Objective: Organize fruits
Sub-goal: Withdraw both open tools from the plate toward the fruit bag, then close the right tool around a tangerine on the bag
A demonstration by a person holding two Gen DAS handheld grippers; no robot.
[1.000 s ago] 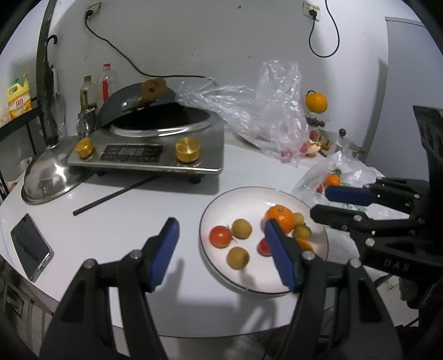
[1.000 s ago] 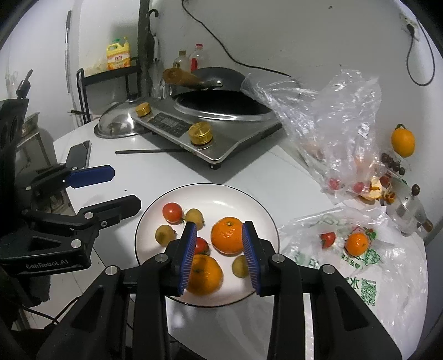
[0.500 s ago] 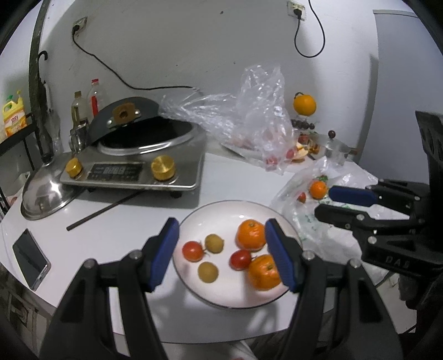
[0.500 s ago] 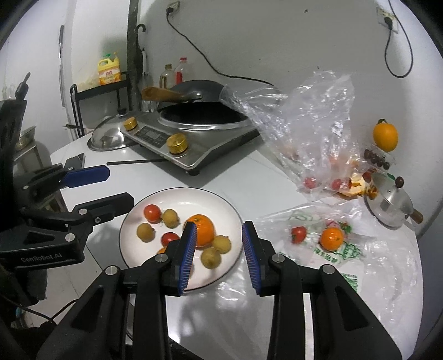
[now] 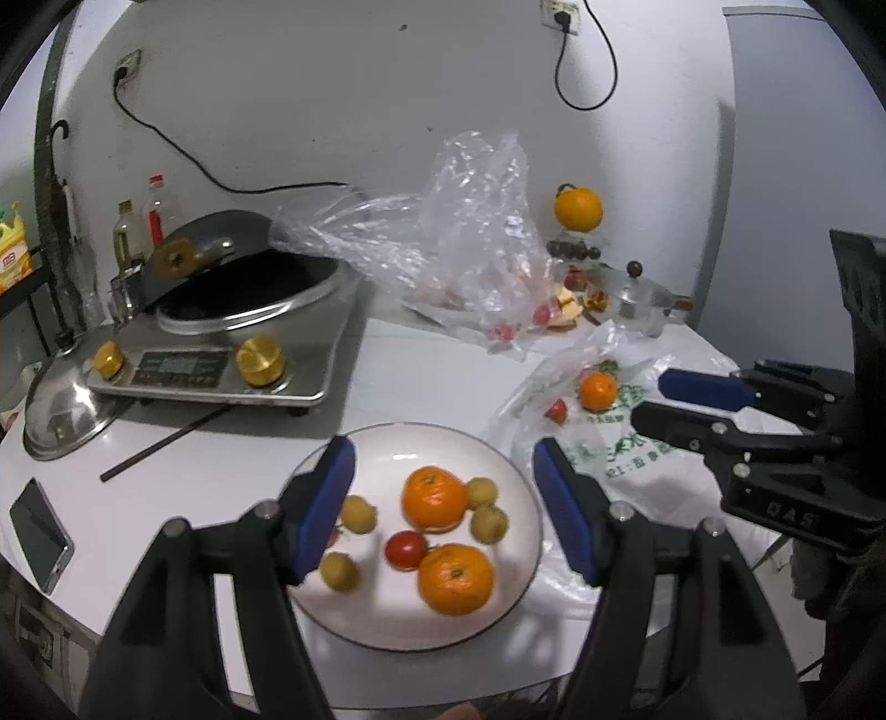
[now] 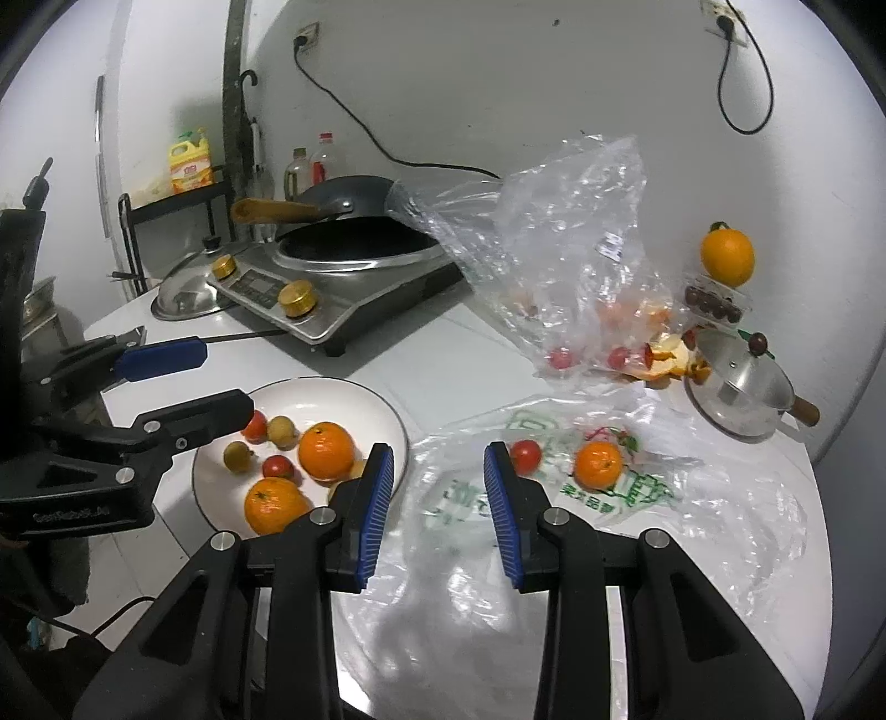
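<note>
While both grippers hang empty with fingers spread, the right gripper (image 6: 437, 487) faces the tangerine (image 6: 598, 464) on the printed bag (image 6: 620, 498), beside the plate (image 6: 354, 396); it seems next to pinch it gently. The left gripper (image 5: 443, 498) hovers over the plate.

wall (image 6: 554, 66): white, scuffed | socket (image 5: 563, 9): black cord plugged | table (image 5: 232, 465): white | shelf (image 6: 166, 205): black metal, left

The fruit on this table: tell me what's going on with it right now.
A person holds a gripper in each hand, sorting fruit onto a white plate. The plate carries two oranges, small tomatoes and several yellowish fruits. The left gripper hovers open over the plate, holding nothing. The right gripper is open and empty above the printed plastic bag, where an orange and a tomato are not yet on the plate.
</note>
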